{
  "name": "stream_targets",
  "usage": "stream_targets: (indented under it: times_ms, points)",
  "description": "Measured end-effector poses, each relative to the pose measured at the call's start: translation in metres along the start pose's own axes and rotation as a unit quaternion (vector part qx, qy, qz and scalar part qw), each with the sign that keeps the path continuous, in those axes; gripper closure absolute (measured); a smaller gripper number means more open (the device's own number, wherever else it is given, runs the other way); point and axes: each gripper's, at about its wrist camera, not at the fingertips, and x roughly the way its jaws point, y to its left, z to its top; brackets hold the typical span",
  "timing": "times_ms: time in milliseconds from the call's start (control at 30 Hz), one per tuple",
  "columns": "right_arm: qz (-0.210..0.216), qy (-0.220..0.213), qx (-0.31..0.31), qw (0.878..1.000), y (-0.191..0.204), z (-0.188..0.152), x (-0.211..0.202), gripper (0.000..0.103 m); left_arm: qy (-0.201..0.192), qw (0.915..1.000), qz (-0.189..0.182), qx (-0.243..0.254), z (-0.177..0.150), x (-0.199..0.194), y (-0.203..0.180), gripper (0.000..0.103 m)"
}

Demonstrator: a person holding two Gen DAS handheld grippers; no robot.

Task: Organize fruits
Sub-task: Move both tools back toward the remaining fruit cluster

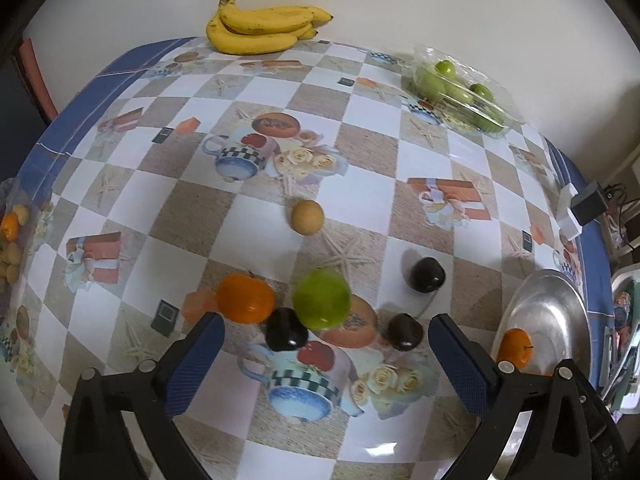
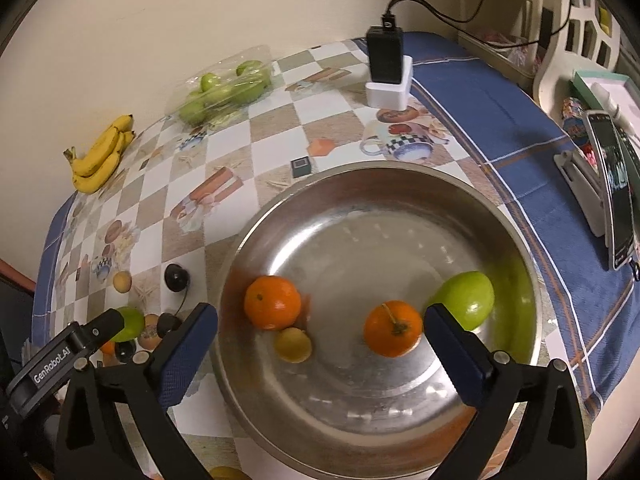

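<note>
Left gripper (image 1: 326, 364): spread wide, holds nothing, low in the left wrist frame.
Table fruits: orange (image 1: 246, 298), dark plum (image 1: 286, 330), green apple (image 1: 321, 298), all in the lower centre between the fingers.
Bananas (image 1: 260, 26): top centre.
Right gripper (image 2: 320, 360): spread wide, empty, over the bowl (image 2: 500, 216).
Bowl fruits: two oranges (image 2: 272, 302), lemon (image 2: 293, 345), green mango (image 2: 466, 299) at right.

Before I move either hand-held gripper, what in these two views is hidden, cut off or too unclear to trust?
- Left wrist view: the steel bowl is cut by a gripper finger; only one orange inside shows.
- Left wrist view: the fruit at the left edge is cropped and blurry.
- Right wrist view: the left hand-held gripper's body hides part of the loose fruit, including the green apple.
- Right wrist view: the yellow object at the bottom edge is cut off, unidentifiable.
</note>
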Motion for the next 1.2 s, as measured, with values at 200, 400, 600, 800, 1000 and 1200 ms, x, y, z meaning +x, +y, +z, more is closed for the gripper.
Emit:
stream_targets:
  times_ms: [200,400,600,800,1000,1200]
  points:
    - [-0.009,-0.002,-0.018,1.000,0.015,-0.001,-0.001,0.000,0.003,1.0000,0.005,-0.007,0.008,0.002,0.016,0.000]
    - [-0.019,-0.006,-0.038,0.999,0.035,0.001,-0.003,0.000,0.003,0.9998,0.011,-0.014,0.014,0.001,0.030,0.000]
    - [-0.001,0.003,-0.051,0.999,0.061,0.003,0.002,0.000,0.010,0.9991,0.011,-0.040,0.019,0.006,0.053,0.000]
    - [0.016,0.008,-0.075,0.997,0.094,0.001,0.007,0.000,-0.002,0.9977,0.016,-0.065,0.026,0.003,0.083,0.000]
    - [0.037,0.014,-0.101,0.994,0.128,-0.002,0.014,0.000,-0.018,0.9958,0.013,-0.089,0.035,-0.003,0.109,0.000]
    - [0.046,0.027,-0.115,0.992,0.148,-0.008,0.025,0.000,-0.025,0.9954,0.012,-0.092,0.040,-0.003,0.123,0.000]
